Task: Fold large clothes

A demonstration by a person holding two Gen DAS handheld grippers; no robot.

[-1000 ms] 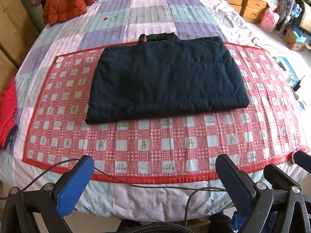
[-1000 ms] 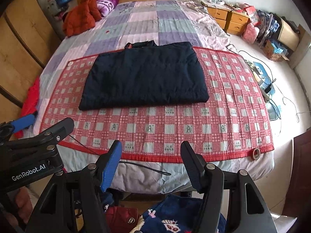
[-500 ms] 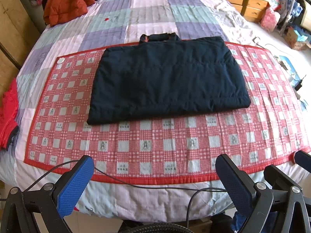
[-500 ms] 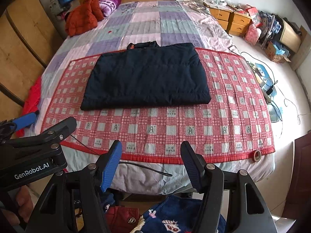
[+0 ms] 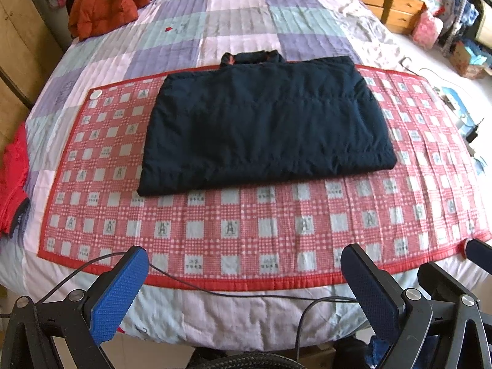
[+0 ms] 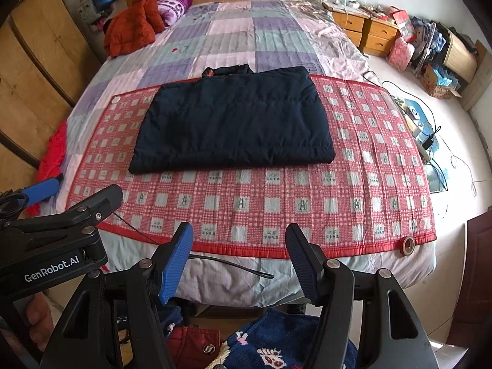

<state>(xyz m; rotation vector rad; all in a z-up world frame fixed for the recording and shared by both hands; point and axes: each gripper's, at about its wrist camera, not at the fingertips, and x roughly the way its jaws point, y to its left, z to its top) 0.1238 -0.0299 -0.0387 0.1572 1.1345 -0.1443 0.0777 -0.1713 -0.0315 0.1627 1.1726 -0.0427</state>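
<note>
A dark navy padded jacket (image 5: 264, 123) lies folded flat into a rectangle, collar at the far edge.

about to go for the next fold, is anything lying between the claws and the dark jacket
Nothing visible does. Between the open left claw, the open right claw and the dark jacket lies only bare red checked mat. A thin black cable runs along the bed edge just below the claws, not across the path.

Soft, even daylight fills both views, brightest at the far right. Shadows are faint. Strong fisheye bending curves the bed (image 6: 276, 40) edges; dark vignetting rims the right wrist view. Focus is sharp, without blur.
</note>
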